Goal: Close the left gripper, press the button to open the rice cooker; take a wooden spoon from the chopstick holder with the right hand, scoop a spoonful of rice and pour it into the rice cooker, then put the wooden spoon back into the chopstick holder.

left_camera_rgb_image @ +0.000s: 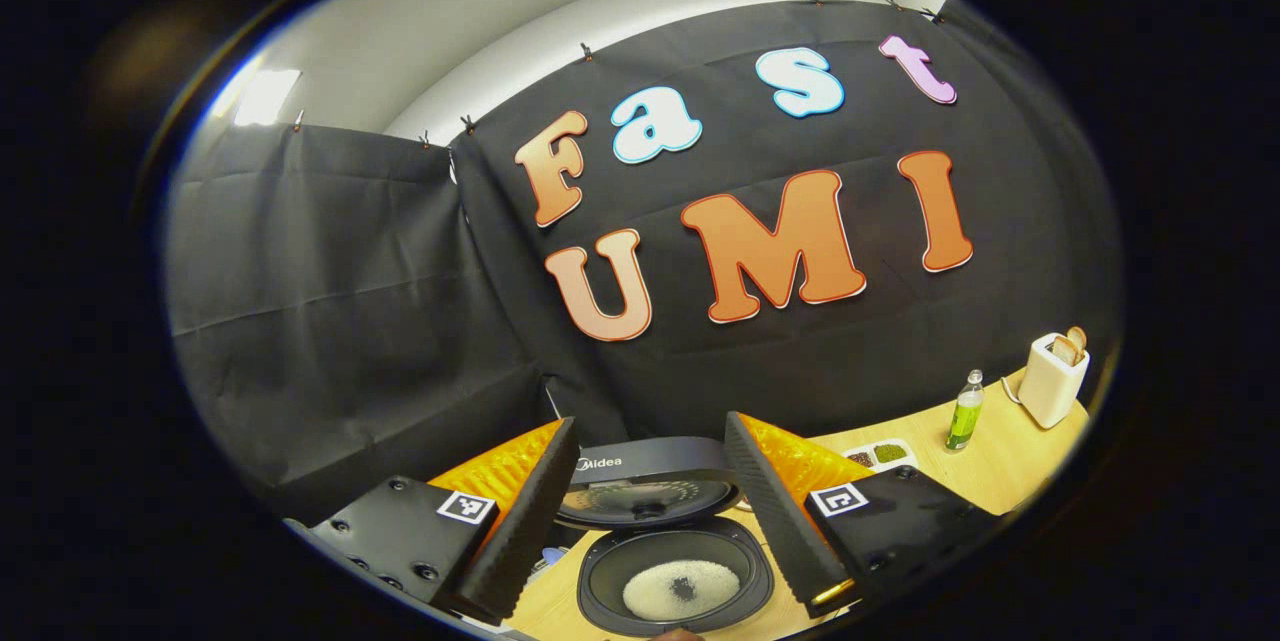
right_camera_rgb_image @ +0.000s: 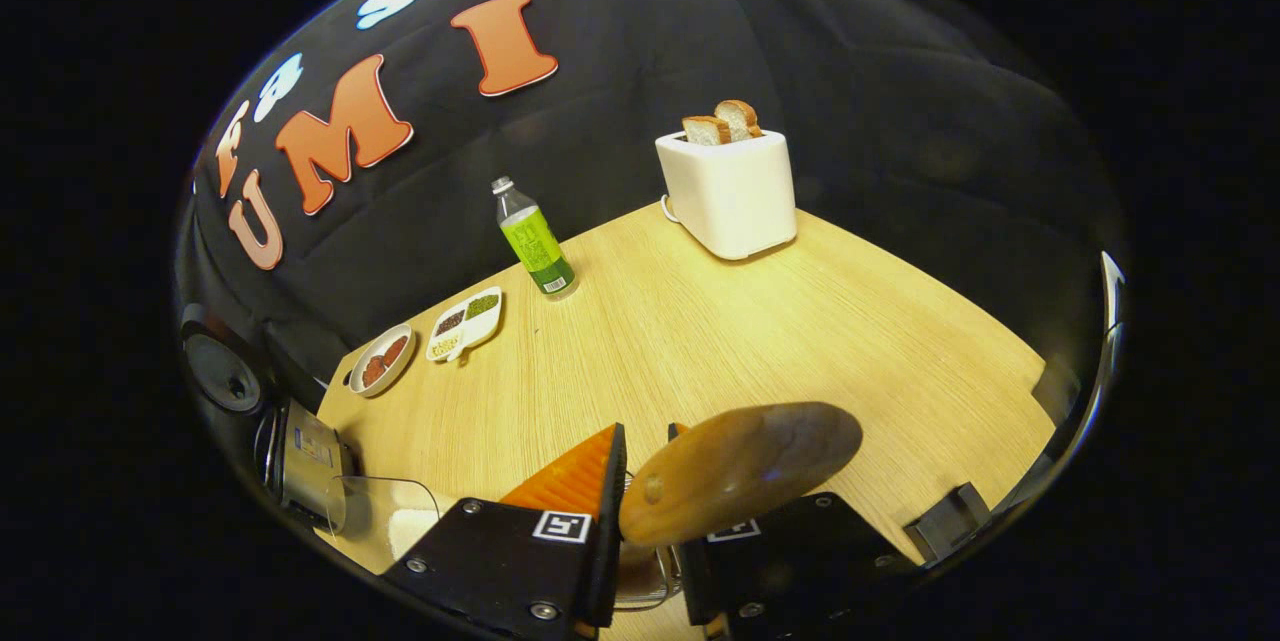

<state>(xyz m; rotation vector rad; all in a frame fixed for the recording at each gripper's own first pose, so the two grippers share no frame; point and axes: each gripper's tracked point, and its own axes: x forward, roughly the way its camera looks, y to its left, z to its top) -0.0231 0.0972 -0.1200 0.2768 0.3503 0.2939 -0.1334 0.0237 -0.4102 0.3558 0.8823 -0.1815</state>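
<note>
In the left gripper view, the left tool (left_camera_rgb_image: pixel 650 511) is seen spread wide, nothing held between its fingers. Between them the rice cooker (left_camera_rgb_image: pixel 675 576) is framed on the desk (left_camera_rgb_image: pixel 1000 466), its lid (left_camera_rgb_image: pixel 648 486) raised and a patch of white rice (left_camera_rgb_image: pixel 680 589) lying in the dark inner pot; its front edge is cut off at the bottom. In the right gripper view, the right tool (right_camera_rgb_image: pixel 645 491) is closed narrowly on the wooden spoon (right_camera_rgb_image: pixel 740 471), whose bowl is tilted up and blocks the right finger; the handle is hidden below. A clear container (right_camera_rgb_image: pixel 385 511) at the lower left is hard to make out. Farther back, a green bottle (right_camera_rgb_image: pixel 535 241) and a white toaster (right_camera_rgb_image: pixel 728 186) stand well apart.
</note>
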